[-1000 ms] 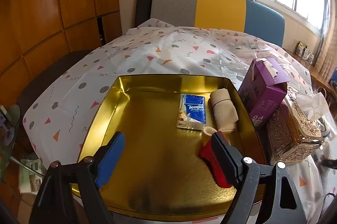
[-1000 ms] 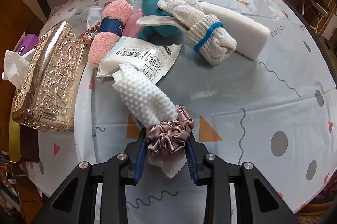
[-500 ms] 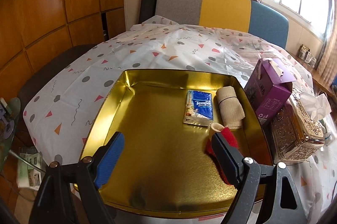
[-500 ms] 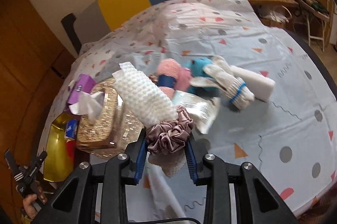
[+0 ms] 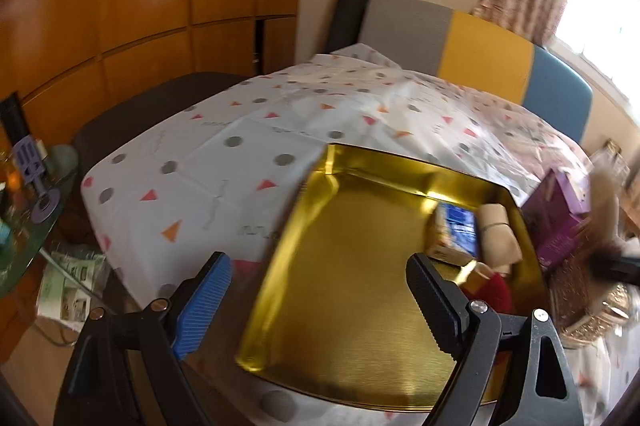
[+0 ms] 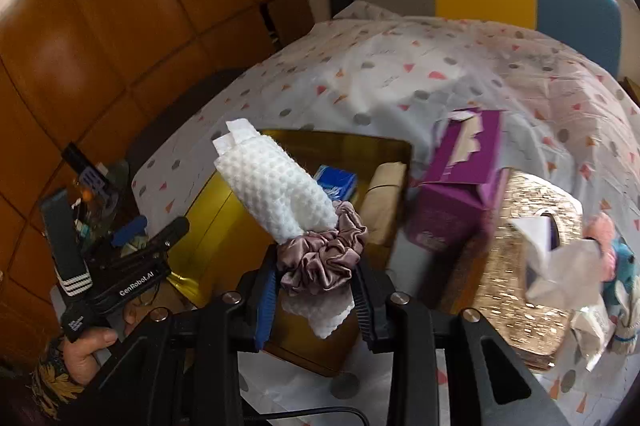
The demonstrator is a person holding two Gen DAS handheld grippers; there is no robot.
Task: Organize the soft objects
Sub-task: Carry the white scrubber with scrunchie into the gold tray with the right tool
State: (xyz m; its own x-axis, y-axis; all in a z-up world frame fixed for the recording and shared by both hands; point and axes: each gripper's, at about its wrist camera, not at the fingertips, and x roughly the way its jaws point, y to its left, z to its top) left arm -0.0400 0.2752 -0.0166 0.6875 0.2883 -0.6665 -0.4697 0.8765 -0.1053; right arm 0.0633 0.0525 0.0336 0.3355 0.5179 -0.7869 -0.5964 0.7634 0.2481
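The right gripper [image 6: 314,300], fingers clamped on a white cloth [image 6: 276,194] banded by a scrunchie [image 6: 322,260], hangs above the gold tray [image 6: 216,222]. The left gripper [image 5: 318,292], empty, its fingers just opening wider, hovers at the tray's near edge. Lower the roll into bare tray floor beside the tissue pack [image 6: 335,182] before releasing.

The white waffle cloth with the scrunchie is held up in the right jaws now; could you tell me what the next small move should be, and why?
Probably carry the right gripper a little further over the gold tray and lower it onto bare metal. The white waffle cloth, bound by the mauve scrunchie, hangs above the tray's near edge. The tissue pack and beige roll already lie at the tray's far end.
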